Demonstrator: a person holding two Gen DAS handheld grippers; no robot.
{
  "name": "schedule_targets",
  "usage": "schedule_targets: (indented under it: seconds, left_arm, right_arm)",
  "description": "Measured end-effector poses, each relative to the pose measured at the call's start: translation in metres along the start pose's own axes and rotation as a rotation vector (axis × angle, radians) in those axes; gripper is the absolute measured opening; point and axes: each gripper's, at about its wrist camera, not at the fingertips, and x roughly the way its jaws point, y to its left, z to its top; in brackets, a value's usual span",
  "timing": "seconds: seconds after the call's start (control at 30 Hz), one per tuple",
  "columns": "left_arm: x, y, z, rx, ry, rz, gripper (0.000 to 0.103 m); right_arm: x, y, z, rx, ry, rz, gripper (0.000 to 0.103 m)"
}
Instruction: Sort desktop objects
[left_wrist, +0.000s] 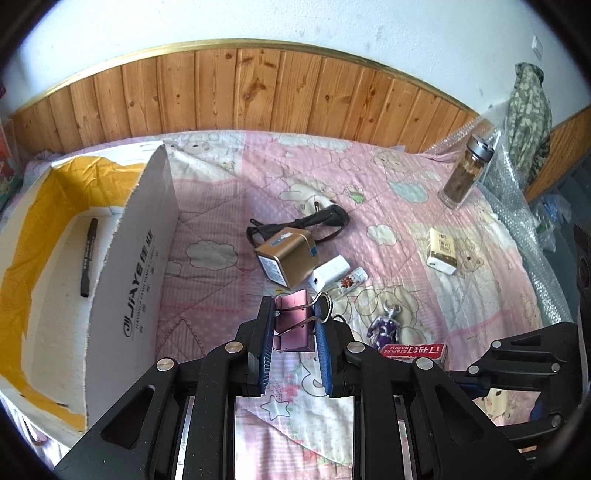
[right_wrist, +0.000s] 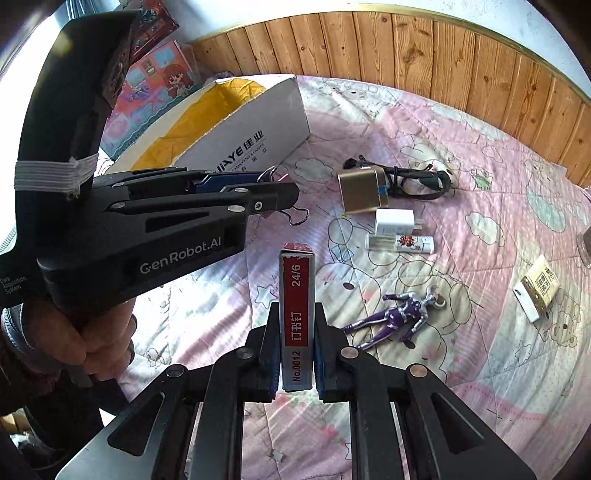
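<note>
My left gripper (left_wrist: 295, 321) is shut on a pink binder clip (left_wrist: 293, 325) and holds it above the pink quilt. My right gripper (right_wrist: 295, 321) is shut on a red staple box (right_wrist: 297, 317), which stands upright between the pads; the same staple box (left_wrist: 415, 350) shows at the lower right of the left wrist view. A white cardboard box (left_wrist: 125, 258) with yellow lining stands open at the left, a black marker (left_wrist: 88, 256) lying inside. On the quilt lie a gold cube speaker (left_wrist: 288, 258), a white charger (left_wrist: 330, 273) and a purple figure (left_wrist: 386, 326).
A black cable (left_wrist: 310, 221) lies behind the speaker, a small printed tube (left_wrist: 351, 280) beside the charger. A cigarette pack (left_wrist: 441, 251) and a glass tea bottle (left_wrist: 463, 177) sit at the right, near bubble wrap (left_wrist: 517, 206). A wood-panelled wall (left_wrist: 258, 92) runs behind.
</note>
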Motion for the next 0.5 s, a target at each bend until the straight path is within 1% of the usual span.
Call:
schedule_targets:
  seconds: [0.5]
  left_arm:
    - [-0.061,0.054,0.013,-0.099,-0.095,0.042,0.021]
  right_arm:
    - [-0.016,0.048,0.038,-0.039,-0.102,0.011,0.015]
